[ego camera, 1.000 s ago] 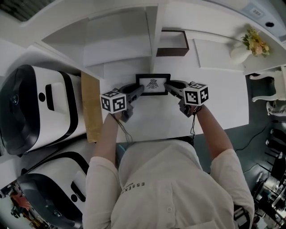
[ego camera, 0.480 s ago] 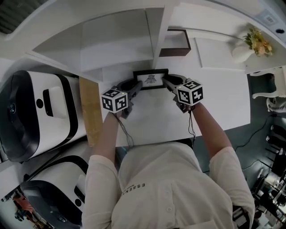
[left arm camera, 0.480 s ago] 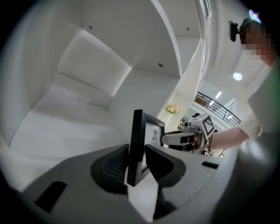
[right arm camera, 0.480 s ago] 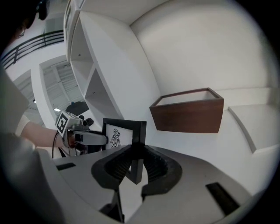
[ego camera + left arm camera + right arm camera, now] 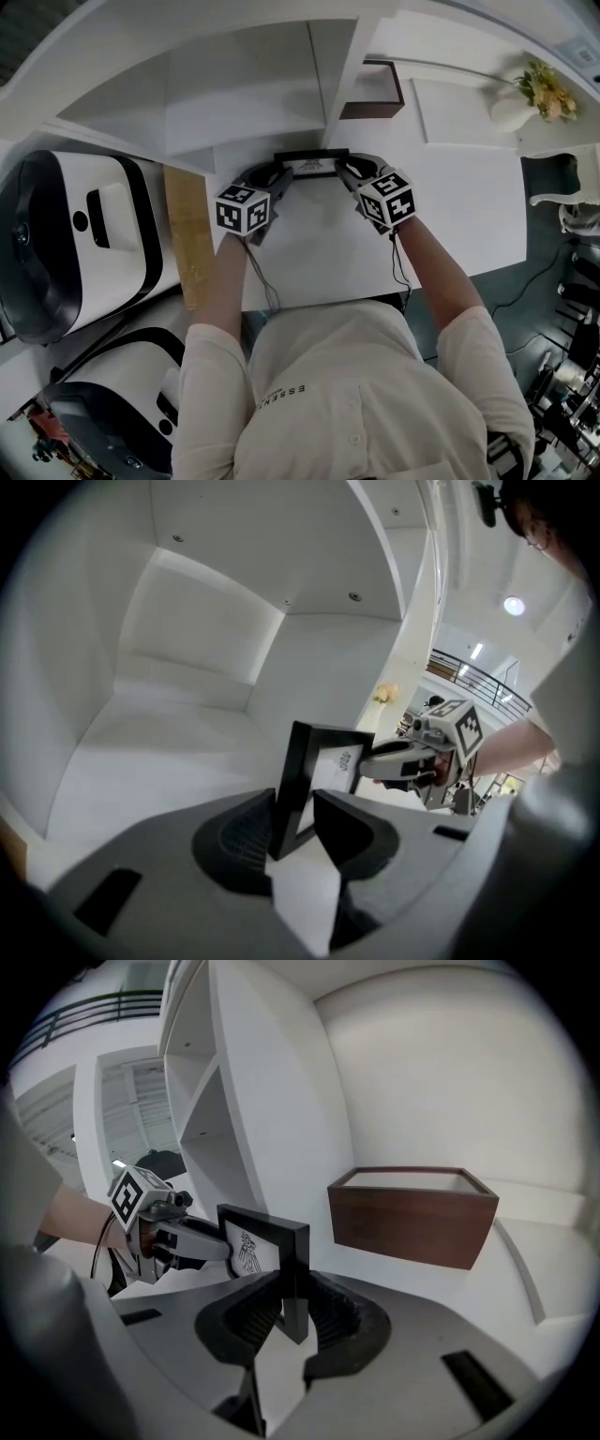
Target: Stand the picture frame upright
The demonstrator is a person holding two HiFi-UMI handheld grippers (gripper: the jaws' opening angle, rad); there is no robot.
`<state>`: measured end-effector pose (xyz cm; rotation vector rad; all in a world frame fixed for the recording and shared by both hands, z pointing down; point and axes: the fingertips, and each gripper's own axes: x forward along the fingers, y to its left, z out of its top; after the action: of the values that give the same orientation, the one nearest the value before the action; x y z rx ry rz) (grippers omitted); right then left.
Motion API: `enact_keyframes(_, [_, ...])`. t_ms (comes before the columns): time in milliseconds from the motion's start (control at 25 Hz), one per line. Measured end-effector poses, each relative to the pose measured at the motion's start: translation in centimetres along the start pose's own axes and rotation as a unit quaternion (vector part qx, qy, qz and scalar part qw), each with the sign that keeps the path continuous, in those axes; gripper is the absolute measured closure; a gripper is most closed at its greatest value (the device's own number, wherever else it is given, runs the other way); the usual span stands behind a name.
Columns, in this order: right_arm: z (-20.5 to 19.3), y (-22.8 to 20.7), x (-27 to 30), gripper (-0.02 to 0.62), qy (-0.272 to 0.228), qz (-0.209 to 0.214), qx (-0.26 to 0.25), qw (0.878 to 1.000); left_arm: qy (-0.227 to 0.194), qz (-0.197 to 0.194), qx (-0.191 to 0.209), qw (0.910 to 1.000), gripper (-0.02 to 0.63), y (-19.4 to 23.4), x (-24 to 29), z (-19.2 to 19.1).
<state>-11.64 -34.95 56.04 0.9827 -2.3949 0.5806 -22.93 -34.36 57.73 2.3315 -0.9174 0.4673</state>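
Holding the picture frame [image 5: 267, 1246] between my two grippers, I have it at each short side: it stands steeply, close to upright, with its printed face towards me and the white shelf surface [image 5: 159, 742] under it. I cannot see whether its lower edge rests on that surface.

On the left, my left gripper [image 5: 292, 819] has the frame's left border between its jaws. Those jaws have just been opening; they stand about half apart, loosely round the border, and as far as I can tell the pads no longer press on it.

On the right, my right gripper [image 5: 291, 1305] is closed on the right border, its ribbed pads tight against the front and back of the moulding. Beyond it and off to its right sits a brown wooden box [image 5: 412, 1213], well apart from the frame.

The frame is small, with a narrow black moulding round a white sheet that bears a small dark emblem. I judge it light and stiff, so a modest grip should do. The moulding looks smooth and may slip, and any glazing would be fragile. The border is the place to hold it, low on each side, never the face. I see no stand behind it, so it could topple if let go.
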Motion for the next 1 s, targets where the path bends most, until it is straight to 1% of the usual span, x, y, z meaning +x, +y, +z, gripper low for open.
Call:
enact_keyframes(160, [0.1, 0.0, 0.3, 0.502, -0.004, 0.008, -0.003, 1.0, -0.002, 0.0, 0.005, 1.0, 0.495, 0.2, 0.0, 0.1])
enact_keyframes(320, [0.5, 0.0, 0.7, 0.502, -0.008, 0.003, -0.011, 1.0, 0.0, 0.021, 0.012, 0.9997, 0.495, 0.8, 0.0, 0.5])
enact_keyframes(480, [0.7, -0.4, 1.1, 0.495, -0.005, -0.007, -0.012, 1.0, 0.008, 0.037, 0.033, 0.9987, 0.495, 1.0, 0.3, 0.8])
enact_keyframes(560, [0.7, -0.4, 1.1, 0.494, -0.006, 0.0, -0.005, 1.0, 0.009, 0.033, 0.032, 0.9989, 0.495, 1.1, 0.3, 0.9])
enact_keyframes(720, [0.6, -0.3, 1.2, 0.482, -0.014, 0.012, 0.026, 0.999, 0.012, 0.033, 0.035, 0.9988, 0.494, 1.2, 0.4, 1.0])
enact_keyframes(840, [0.6, -0.4, 1.2, 0.479, -0.015, 0.012, 0.031, 0.999, 0.012, 0.037, 0.029, 0.9988, 0.489, 1.3, 0.4, 1.0])
enact_keyframes(1000, [0.5, -0.7, 1.1, 0.46, -0.012, 0.0, 0.04, 0.999, 0.007, 0.052, 0.005, 0.9986, 0.431, 1.9, 0.0, 0.8])
